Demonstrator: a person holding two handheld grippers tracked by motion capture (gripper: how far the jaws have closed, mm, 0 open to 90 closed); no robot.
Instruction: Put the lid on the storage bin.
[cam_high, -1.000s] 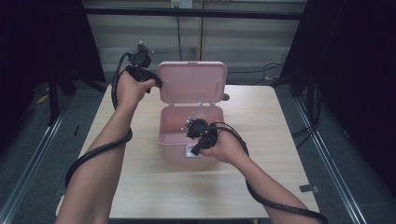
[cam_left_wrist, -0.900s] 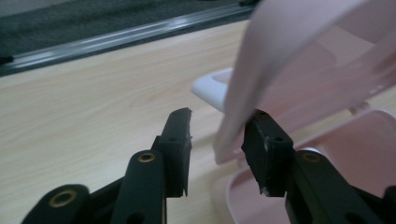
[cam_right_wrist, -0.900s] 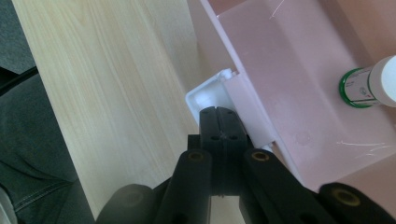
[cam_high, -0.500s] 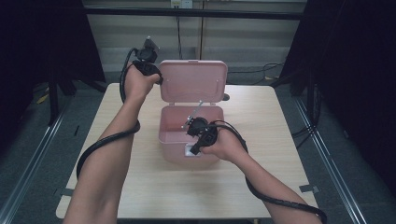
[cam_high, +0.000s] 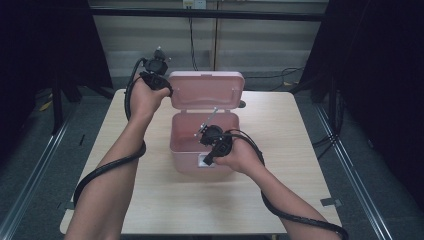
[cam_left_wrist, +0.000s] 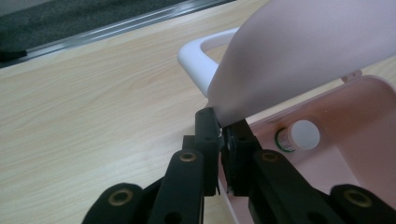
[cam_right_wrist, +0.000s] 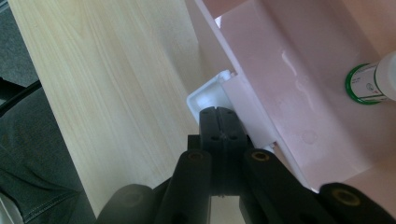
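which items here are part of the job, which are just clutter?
In play:
- pink box
- its lid, pinched by left gripper
- white latch, at right gripper

Lying about:
- green-ringed bottle inside the box
- table

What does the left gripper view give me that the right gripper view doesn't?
Left gripper view: the raised lid, its edge pinched in the left gripper, and the white handle behind it. Right gripper view: the white latch on the box's front wall, with the right gripper shut against it, and a dark trouser leg beside the table. Both: the pink box, the green-ringed bottle lying inside, and the wooden table.
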